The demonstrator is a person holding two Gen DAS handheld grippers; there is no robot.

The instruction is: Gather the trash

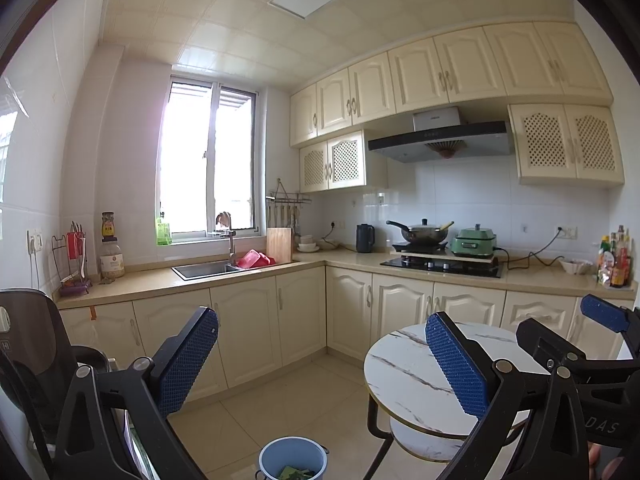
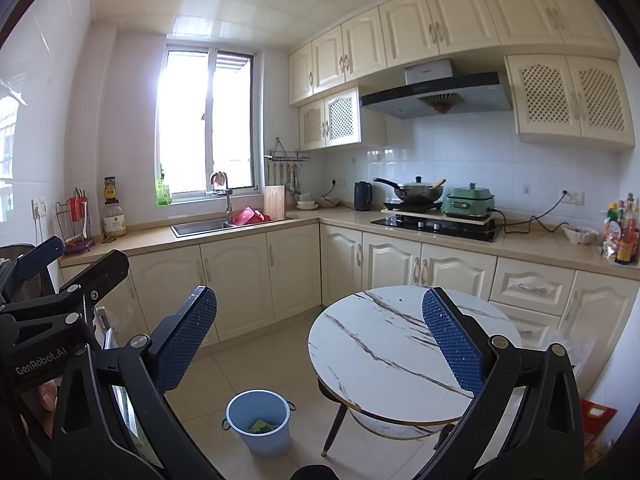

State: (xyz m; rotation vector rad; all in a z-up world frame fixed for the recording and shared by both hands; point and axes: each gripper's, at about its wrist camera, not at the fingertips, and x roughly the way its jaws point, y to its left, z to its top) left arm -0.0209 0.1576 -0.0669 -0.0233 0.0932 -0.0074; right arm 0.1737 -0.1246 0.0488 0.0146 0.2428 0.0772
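Observation:
A small blue bin (image 2: pixel 259 422) stands on the tiled floor to the left of a round marble-topped table (image 2: pixel 380 344), with green scraps in its bottom. The same bin (image 1: pixel 293 462) shows at the lower edge of the left wrist view, beside the table (image 1: pixel 404 364). My left gripper (image 1: pixel 320 356) is held up in the air, open, with nothing between its blue pads. My right gripper (image 2: pixel 320 340) is also open and empty, above the floor and the table's edge. Each gripper shows at the side of the other's view. No loose trash shows on the tabletop.
An L-shaped counter (image 2: pixel 240 228) with cream cabinets runs along the far walls, carrying a sink (image 2: pixel 202 226), a hob with a wok (image 2: pixel 416 192) and a green cooker (image 2: pixel 470 200). Bottles (image 2: pixel 624 232) stand at the far right. A dark appliance (image 1: pixel 32 344) is at the left.

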